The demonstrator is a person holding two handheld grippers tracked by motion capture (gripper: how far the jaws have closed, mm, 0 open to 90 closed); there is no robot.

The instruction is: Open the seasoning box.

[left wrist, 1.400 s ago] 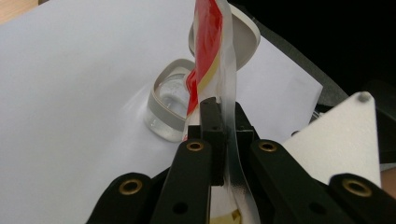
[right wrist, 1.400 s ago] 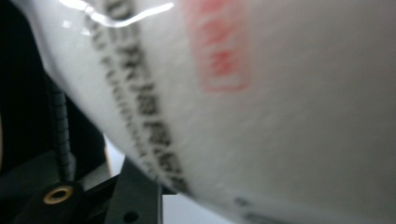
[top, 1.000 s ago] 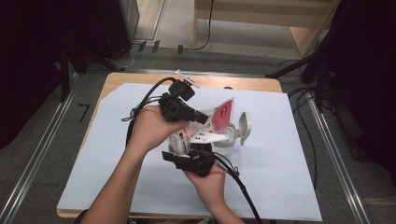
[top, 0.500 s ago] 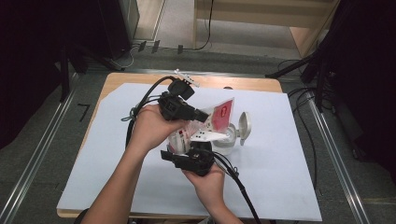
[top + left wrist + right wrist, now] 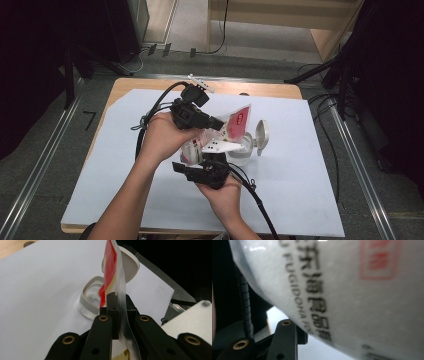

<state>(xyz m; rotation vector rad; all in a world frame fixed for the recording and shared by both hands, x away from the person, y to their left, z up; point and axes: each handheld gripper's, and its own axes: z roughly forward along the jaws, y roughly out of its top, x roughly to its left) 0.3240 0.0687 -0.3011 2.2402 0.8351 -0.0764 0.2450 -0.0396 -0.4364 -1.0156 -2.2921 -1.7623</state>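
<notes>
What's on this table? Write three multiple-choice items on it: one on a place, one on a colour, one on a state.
1. Where does the jar stand?
A. on the floor
B. on the white sheet
C. between a gripper's jaws

2. What colours is the pouch?
A. red and white
B. blue and yellow
C. all green

3. How is the jar's lid?
A. shut on the jar
B. lying alone at the table's far edge
C. flipped open, upright beside the mouth

Answers:
1 B, since the high view shows the jar resting on the sheet just right of the hands.
2 A, since the left gripper view shows red print on a whitish film.
3 C, since both views show the mouth open with the lid standing at its side.
</notes>
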